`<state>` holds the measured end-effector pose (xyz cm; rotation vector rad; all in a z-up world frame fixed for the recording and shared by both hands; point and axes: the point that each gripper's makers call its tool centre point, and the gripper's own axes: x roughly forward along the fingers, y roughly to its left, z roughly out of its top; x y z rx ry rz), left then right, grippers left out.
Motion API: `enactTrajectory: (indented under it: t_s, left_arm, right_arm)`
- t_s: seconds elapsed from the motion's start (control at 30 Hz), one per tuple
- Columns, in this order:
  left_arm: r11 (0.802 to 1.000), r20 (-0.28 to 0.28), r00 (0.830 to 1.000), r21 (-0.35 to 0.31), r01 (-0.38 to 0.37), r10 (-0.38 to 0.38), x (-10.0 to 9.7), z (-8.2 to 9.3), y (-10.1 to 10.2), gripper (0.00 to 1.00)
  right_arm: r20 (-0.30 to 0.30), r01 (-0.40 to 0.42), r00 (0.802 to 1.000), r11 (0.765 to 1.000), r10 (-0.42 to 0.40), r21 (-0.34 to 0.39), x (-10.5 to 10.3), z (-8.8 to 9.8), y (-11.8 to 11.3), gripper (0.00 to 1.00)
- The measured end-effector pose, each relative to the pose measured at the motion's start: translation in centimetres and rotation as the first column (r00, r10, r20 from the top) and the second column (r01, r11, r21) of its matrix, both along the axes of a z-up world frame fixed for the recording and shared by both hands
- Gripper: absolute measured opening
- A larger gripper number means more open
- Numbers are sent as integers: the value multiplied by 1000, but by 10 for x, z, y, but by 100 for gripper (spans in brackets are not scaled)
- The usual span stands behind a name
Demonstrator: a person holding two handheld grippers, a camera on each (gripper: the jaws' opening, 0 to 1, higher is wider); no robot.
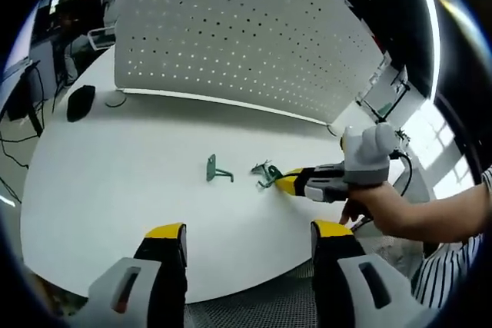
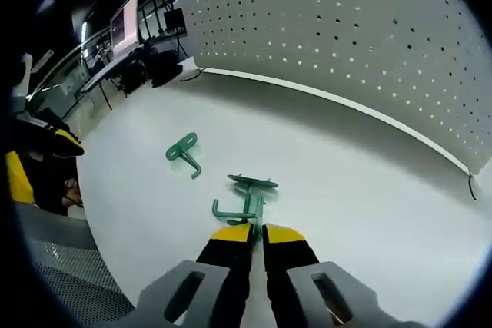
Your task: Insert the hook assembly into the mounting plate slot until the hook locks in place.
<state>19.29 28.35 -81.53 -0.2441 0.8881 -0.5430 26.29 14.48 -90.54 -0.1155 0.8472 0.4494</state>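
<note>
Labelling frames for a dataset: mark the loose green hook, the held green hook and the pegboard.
Loose green hook [image 2: 184,155]: right gripper view, its stem.
Held green hook [image 2: 251,193]: right gripper view, its stem.
Pegboard [image 1: 231,36]: left gripper view, perforated face.

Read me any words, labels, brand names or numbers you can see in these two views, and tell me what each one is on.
None can be read.
Monitor in the background: screen glows, content too small and blurred.
Pegboard, table, green hooks, both grippers: no print seen.

no readable text, labels, brands or numbers, distant monitor [image 2: 123,27] glowing but illegible
</note>
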Motion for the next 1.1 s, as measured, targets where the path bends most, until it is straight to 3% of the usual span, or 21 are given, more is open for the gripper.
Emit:
enactTrajectory:
  t_s: [0.4, 0.87, 1.0, 1.1]
  left_arm:
    - [999, -7, 1000, -35, -8, 8, 3, 4, -7, 67]
    - [992, 1, 1000, -125, 2, -2, 26, 25, -29, 64]
    - [976, -8, 1000, -216, -4, 2, 34, 37, -46, 65]
    - [969, -5, 1000, -246, 4, -5, 40, 44, -56, 64]
  right_arm:
    - [37, -8, 999, 1000, 7, 7, 1, 10, -3, 1]
    - [180, 36, 982, 996, -51, 86, 10, 65, -11, 1]
    - [220, 38, 973, 993, -61, 110, 8, 84, -13, 1]
    - [230, 28, 972, 992, -56, 125, 3, 90, -10, 1]
